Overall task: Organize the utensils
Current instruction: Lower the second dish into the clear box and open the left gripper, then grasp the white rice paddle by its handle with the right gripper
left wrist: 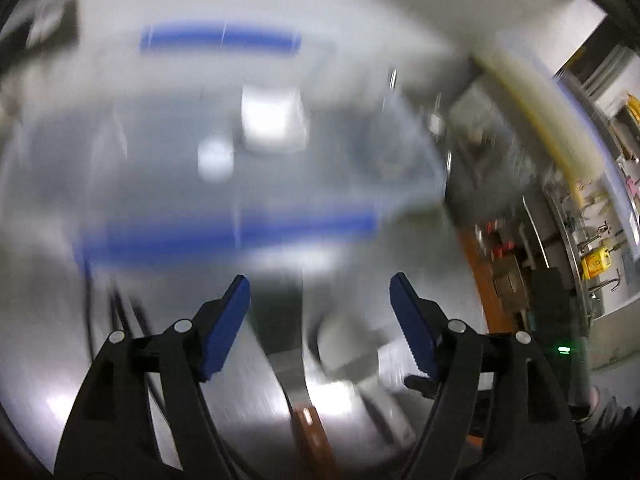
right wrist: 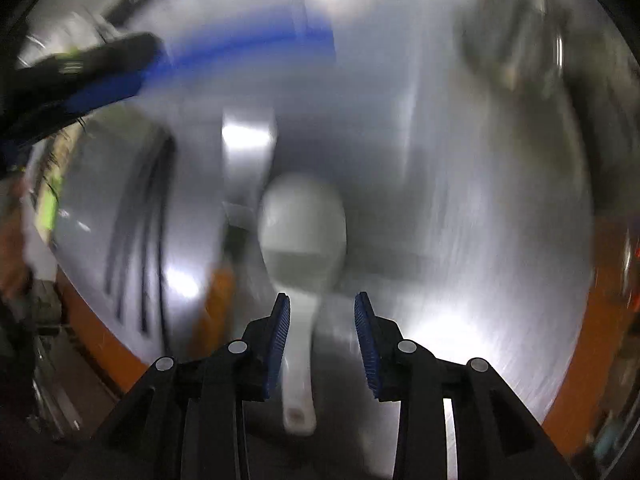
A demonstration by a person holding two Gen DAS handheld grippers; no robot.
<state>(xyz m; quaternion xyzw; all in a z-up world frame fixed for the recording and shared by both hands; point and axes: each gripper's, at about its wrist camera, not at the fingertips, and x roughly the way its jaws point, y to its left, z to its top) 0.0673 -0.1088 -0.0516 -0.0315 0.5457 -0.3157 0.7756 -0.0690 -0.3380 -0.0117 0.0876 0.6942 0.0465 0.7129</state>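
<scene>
Glossy white plastic spoon (right wrist: 302,240) lies on a brushed, shiny metal table (right wrist: 460,280).

Left gripper (left wrist: 320,300): black plastic linkage arms, round silver pivot screws, flat blue ribbed pads (left wrist: 412,328). Right gripper (right wrist: 322,316): same black build, silver screws on each arm, blue toothed pads (right wrist: 366,344) inside the black fingers.

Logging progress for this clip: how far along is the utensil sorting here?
Done: cannot tell; both views are smeared. In hand: nothing. The left gripper is open and empty; the right gripper is open with the white spoon's handle between its pads, lying on the steel table. Left: the spoon, at least.
</scene>
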